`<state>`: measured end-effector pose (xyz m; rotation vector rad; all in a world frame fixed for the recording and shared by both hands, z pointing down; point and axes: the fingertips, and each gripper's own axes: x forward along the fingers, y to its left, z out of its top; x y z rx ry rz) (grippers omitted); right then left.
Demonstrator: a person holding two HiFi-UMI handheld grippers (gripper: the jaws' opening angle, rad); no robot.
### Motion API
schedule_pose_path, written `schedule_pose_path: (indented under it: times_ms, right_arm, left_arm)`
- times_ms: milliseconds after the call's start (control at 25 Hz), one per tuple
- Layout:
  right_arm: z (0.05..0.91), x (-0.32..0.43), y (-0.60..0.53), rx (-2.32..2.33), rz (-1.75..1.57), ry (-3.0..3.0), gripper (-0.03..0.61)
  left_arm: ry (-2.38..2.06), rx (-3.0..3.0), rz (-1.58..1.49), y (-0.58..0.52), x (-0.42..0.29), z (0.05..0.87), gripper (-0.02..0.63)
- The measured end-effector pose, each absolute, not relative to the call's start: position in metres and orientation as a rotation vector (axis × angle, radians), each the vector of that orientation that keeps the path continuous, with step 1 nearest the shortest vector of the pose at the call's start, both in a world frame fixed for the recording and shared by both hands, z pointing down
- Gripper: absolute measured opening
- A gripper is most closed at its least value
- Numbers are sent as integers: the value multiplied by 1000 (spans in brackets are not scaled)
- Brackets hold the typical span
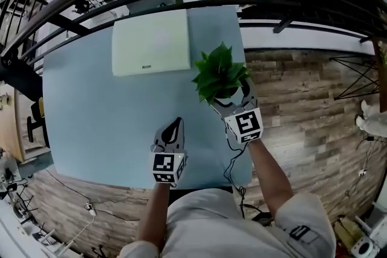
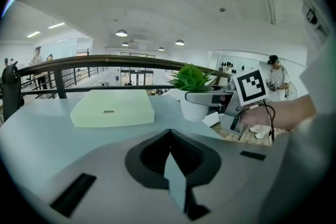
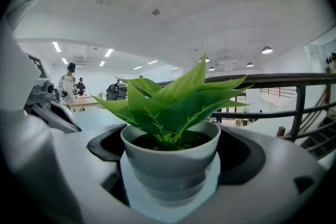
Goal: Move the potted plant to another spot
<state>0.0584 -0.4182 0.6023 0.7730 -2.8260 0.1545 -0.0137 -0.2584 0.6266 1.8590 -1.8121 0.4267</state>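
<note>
Potted plant: white pot clasped between right gripper fingers at counter edge, apparently for relocation; left gripper spare, fingers closed on nothing.

Open lab-like hall: black railing; high white ceiling; round lamps; people at distant benches

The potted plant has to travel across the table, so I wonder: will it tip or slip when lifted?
The potted plant probably feels light: small pot, thin leaves. Its smooth, tapered wall may slip downward, though the right gripper holds it near the wider rim. The leaves would likely flex, not snap.
</note>
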Motion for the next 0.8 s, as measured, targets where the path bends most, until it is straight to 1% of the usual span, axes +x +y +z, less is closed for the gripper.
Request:
schedule_pose_path:
  times_ms: [800]
  right_arm:
    - [632,34,-473,804,142,-2829,532]
  left_arm:
    - [-1787,1797,410,-277,-6,656,12]
